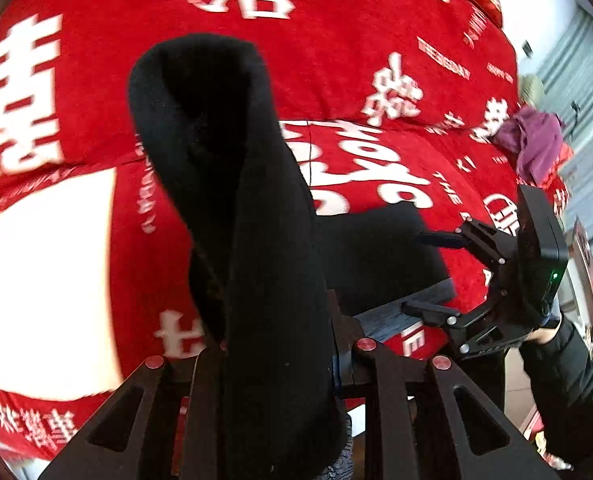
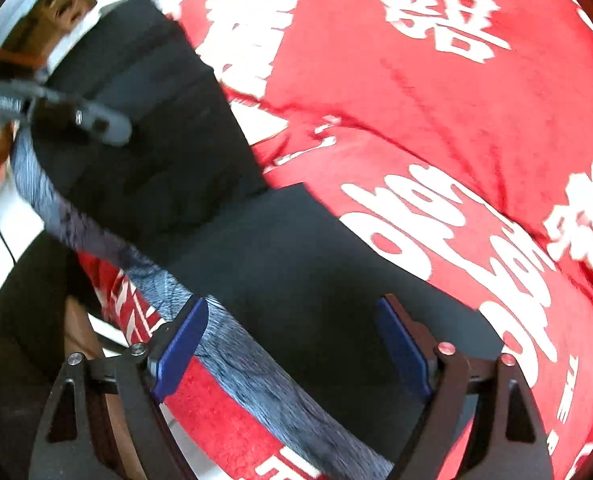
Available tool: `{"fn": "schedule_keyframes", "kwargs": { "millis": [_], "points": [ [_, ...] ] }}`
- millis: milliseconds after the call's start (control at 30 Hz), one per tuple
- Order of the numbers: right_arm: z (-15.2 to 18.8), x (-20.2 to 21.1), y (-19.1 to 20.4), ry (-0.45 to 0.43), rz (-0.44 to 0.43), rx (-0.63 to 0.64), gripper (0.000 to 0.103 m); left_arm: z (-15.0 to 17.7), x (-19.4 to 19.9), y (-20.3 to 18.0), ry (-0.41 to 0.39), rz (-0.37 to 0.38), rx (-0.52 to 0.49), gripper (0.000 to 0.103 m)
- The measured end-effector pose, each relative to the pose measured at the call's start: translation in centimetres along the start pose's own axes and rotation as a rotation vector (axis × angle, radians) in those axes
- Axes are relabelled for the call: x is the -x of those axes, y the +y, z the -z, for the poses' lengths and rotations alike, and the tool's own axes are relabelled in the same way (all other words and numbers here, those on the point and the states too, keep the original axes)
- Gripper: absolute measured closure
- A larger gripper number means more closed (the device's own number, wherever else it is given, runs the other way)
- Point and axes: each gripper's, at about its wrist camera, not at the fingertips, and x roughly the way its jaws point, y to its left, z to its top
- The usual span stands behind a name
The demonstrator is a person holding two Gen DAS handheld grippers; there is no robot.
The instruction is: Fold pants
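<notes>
The black pants [image 1: 236, 200] lie on a red blanket [image 1: 336, 40] with white characters. My left gripper [image 1: 280, 356] is shut on a fold of the pants and holds it lifted off the blanket. The rest of the pants [image 2: 296, 280], with a grey-blue waistband [image 2: 256, 380], lies flat in the right wrist view. My right gripper [image 2: 292, 344] is open, its blue pads [image 2: 180, 344] on either side of the pants' edge near the waistband. It also shows in the left wrist view [image 1: 436, 276], to the right of the lifted fold.
A purple cloth [image 1: 532, 144] lies at the blanket's far right edge. Beyond that edge are a grey wall and furniture [image 1: 588, 248]. The left gripper [image 2: 96, 120] shows in the right wrist view over the pants' far end.
</notes>
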Motion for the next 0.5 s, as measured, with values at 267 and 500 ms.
{"fn": "schedule_keyframes", "kwargs": {
  "millis": [267,500],
  "points": [
    [4.5,1.2,-2.5,-0.028,0.048,-0.157,0.015,-4.2,-8.0,-7.5,0.112,0.004,0.021,0.079],
    [9.0,3.2,-5.2,-0.057,0.068,-0.292,0.015,-5.1,-16.0,-13.0,0.2,-0.075,-0.027,0.079]
  ]
}}
